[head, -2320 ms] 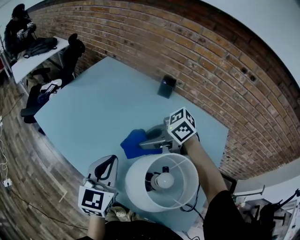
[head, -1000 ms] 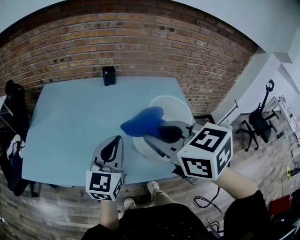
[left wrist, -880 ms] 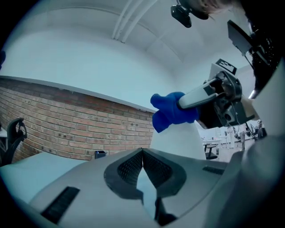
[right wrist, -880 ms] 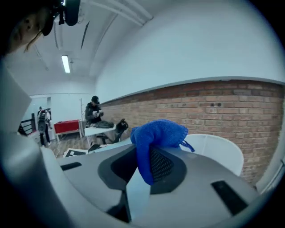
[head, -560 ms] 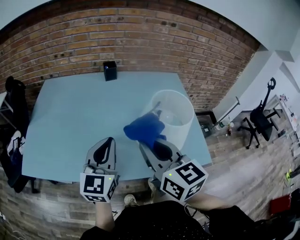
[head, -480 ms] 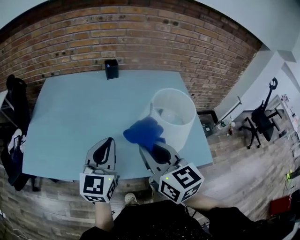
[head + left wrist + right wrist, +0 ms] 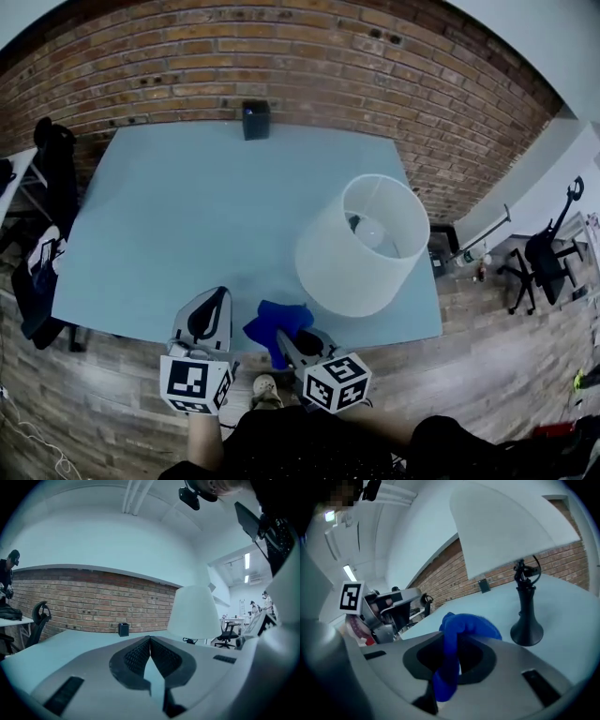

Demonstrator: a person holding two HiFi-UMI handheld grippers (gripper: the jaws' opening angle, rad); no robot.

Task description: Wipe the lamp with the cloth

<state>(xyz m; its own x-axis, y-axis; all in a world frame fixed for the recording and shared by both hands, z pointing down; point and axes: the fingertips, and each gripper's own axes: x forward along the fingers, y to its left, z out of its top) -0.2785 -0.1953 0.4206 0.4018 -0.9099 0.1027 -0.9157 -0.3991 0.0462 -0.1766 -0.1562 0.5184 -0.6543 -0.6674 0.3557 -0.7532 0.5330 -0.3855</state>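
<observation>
A pale blue table (image 7: 187,206) runs up to a brick wall (image 7: 281,56), with the lamp (image 7: 361,248) standing near its right front corner, apart from both tools. The right gripper (image 7: 284,337) is clamped on the bunched blue cloth (image 7: 275,322) at the table's near edge; the left gripper (image 7: 213,300) has its jaws pressed together on nothing. I'd bring the cloth's loose fold against the shade (image 7: 506,527) lightly, so the lamp doesn't tip on its narrow base (image 7: 527,631).

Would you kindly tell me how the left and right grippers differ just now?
The right gripper is shut on the blue cloth; the left gripper is shut on nothing. The right gripper sits nearer the lamp than the left gripper. Both are clear of the lamp.
</observation>
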